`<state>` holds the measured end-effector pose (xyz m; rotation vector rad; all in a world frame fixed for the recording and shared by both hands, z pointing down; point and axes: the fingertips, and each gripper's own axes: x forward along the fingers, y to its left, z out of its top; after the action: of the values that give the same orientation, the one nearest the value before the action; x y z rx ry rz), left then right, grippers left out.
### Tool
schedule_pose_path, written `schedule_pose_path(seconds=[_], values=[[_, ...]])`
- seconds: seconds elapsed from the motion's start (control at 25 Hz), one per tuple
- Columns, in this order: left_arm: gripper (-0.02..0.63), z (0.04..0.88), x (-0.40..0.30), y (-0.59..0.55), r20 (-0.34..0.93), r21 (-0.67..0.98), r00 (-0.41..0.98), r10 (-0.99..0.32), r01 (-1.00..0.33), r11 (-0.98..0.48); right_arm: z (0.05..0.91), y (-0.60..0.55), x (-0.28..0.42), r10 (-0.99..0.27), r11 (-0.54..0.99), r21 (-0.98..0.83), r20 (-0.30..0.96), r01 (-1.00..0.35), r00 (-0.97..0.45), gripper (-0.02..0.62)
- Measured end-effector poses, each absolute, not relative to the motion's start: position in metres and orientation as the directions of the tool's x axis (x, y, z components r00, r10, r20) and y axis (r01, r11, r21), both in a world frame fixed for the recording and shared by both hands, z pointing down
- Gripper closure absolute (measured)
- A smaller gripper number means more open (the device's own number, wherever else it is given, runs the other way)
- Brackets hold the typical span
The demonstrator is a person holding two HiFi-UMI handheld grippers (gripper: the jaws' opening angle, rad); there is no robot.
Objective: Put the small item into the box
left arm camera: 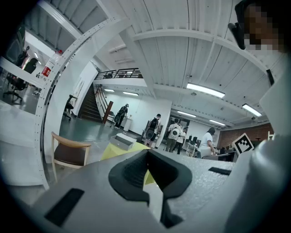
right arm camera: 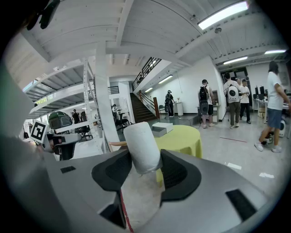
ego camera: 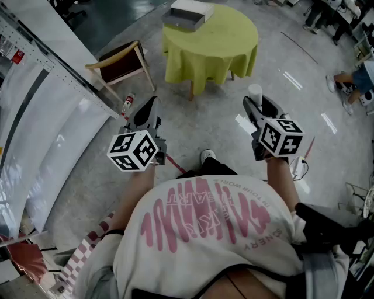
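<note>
White small item [right arm camera: 141, 141] sat clamped in right gripper [right arm camera: 145, 159]; left gripper [left arm camera: 146, 158] closed, empty. Carry step, I judged. Next needed: approach box [ego camera: 188, 14] on green table [ego camera: 234, 47], release inside.

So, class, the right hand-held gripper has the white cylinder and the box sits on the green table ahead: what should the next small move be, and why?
Probably a step toward the green table, carrying the white cylinder forward. The right hand-held gripper is clamped on it, but the box lies at the table's far edge, well ahead, with a stretch of floor between.
</note>
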<state>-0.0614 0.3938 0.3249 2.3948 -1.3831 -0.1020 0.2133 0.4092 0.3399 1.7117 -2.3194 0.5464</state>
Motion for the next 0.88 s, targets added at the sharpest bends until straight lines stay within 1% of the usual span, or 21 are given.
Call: schedule_pose_path(seconds=[0.4, 0.64, 0.88], values=[[0.598, 0.325, -0.078, 0.386, 0.120, 0.362, 0.488, -0.864, -0.832, -0.420, 0.339, 0.399, 0.208, -0.870, 0.263, -0.166, 0.385, -0.950, -0.308, 0.397], [0.598, 0.336, -0.089, 0.384, 0.149, 0.382, 0.489, -0.860, -0.830, -0.406, 0.347, 0.386, 0.205, -0.857, 0.251, -0.220, 0.404, -0.943, -0.322, 0.396], [0.598, 0.354, -0.101, 0.382, 0.196, 0.388, 0.482, -0.854, -0.838, -0.384, 0.354, 0.371, 0.195, -0.846, 0.261, -0.218, 0.417, -0.940, -0.332, 0.394]])
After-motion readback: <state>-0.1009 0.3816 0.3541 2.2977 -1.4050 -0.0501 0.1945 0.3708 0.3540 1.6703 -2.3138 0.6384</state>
